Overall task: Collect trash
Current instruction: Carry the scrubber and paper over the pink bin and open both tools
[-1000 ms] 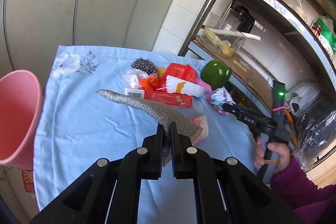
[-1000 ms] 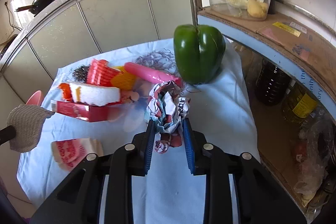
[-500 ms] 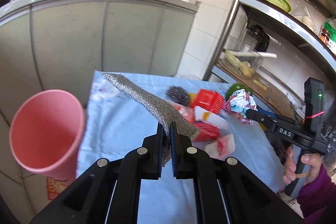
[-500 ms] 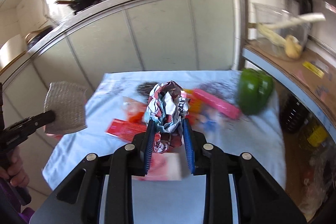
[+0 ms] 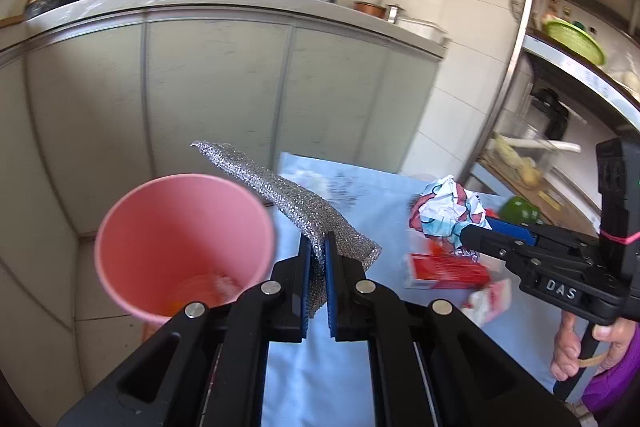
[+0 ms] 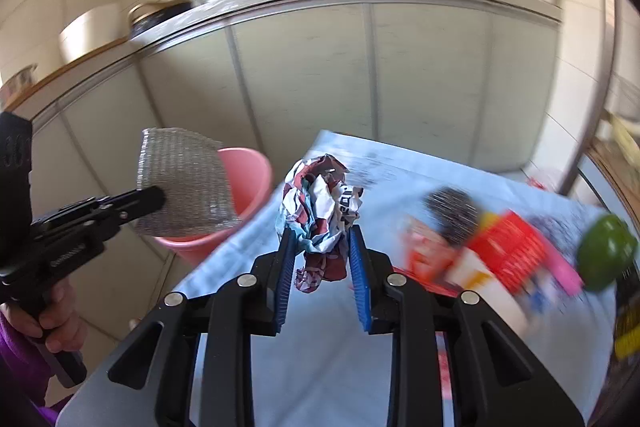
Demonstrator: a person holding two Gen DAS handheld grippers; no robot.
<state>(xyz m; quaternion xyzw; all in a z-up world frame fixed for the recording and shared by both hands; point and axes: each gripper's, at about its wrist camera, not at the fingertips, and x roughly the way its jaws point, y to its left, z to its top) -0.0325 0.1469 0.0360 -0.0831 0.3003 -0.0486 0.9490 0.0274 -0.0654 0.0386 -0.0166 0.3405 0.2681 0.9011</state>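
Left gripper (image 5: pixel 317 259) pinching a silver mesh cloth (image 5: pixel 288 203) just right of the pink bin (image 5: pixel 184 243) rim, right gripper (image 6: pixel 322 267) clamped on a crumpled paper wad (image 6: pixel 320 203) above the blue-clothed table (image 6: pixel 400 379).

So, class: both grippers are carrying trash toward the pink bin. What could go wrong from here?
1. The left gripper pinches only a corner of the silver scouring cloth; most of it overhangs, so it could catch on the pink bin rim.
2. The crumpled paper bulges above the right gripper and may slip.
3. The two grippers are close together and could collide.
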